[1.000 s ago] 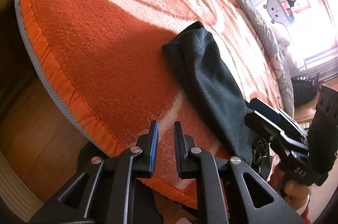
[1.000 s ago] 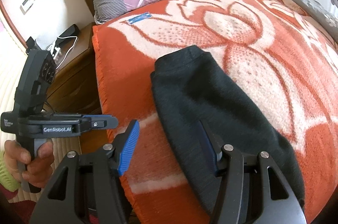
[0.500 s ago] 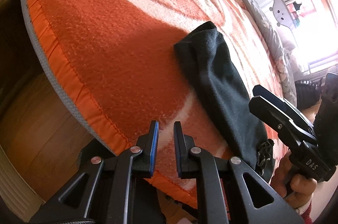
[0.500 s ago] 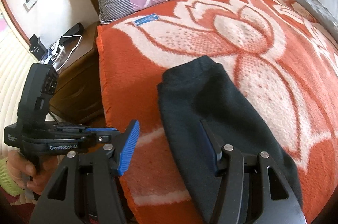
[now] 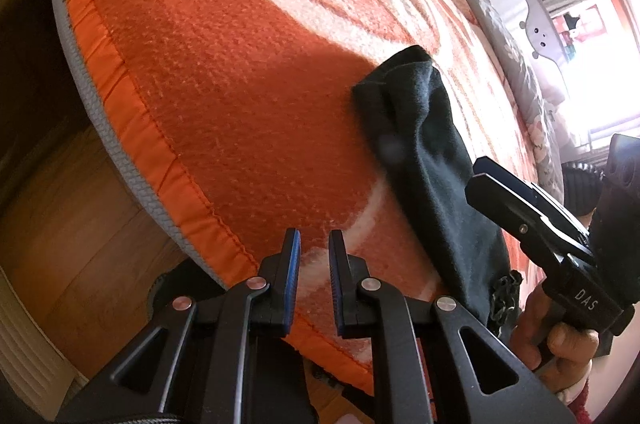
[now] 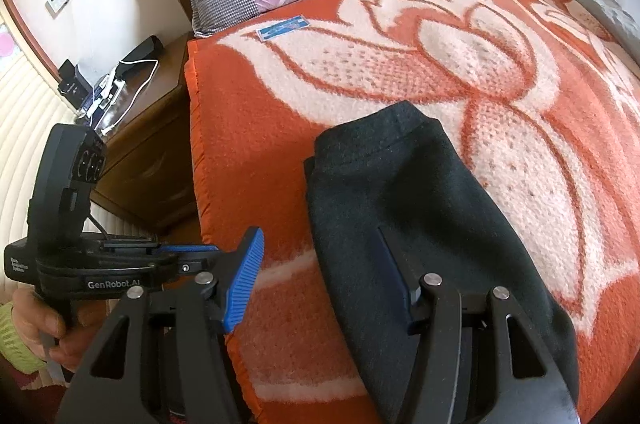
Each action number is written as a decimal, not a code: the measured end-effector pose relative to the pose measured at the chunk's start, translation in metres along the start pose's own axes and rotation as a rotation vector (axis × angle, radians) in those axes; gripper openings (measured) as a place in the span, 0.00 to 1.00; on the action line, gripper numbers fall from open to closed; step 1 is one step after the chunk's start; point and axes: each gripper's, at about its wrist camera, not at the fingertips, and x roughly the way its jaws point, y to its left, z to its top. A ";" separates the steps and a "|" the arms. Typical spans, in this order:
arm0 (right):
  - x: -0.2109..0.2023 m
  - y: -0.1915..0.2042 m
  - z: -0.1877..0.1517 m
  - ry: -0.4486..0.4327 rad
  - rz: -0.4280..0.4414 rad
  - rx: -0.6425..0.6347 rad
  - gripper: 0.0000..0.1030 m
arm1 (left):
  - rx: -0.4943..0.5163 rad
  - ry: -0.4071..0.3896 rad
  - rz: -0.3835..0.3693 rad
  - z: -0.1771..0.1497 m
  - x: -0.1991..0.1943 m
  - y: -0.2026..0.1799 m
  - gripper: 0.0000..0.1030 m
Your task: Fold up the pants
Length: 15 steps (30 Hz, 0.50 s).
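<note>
Currently I see the pants (image 6: 420,224) folded long on the orange blanket (image 6: 400,71), near end hidden behind my right hand-held gripper (image 6: 320,276), jaws wide, holding nothing. Left hand-held gripper (image 5: 314,260): narrow gap, nothing held, off the bed edge; pants' lower end cut off there

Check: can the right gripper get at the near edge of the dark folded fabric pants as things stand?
Probably yes. The right gripper is open, straddling the left edge of the dark folded fabric pants on the orange blanket. Nothing lies between. The left gripper sits off to the side.
</note>
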 end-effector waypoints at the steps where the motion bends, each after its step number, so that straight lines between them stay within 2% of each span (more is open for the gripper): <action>1: 0.001 0.000 0.001 0.000 0.002 -0.002 0.56 | -0.002 -0.002 0.002 0.000 0.000 0.001 0.12; 15: 0.000 -0.008 0.009 -0.008 0.004 0.000 0.56 | -0.007 -0.020 -0.014 0.004 -0.003 -0.005 0.12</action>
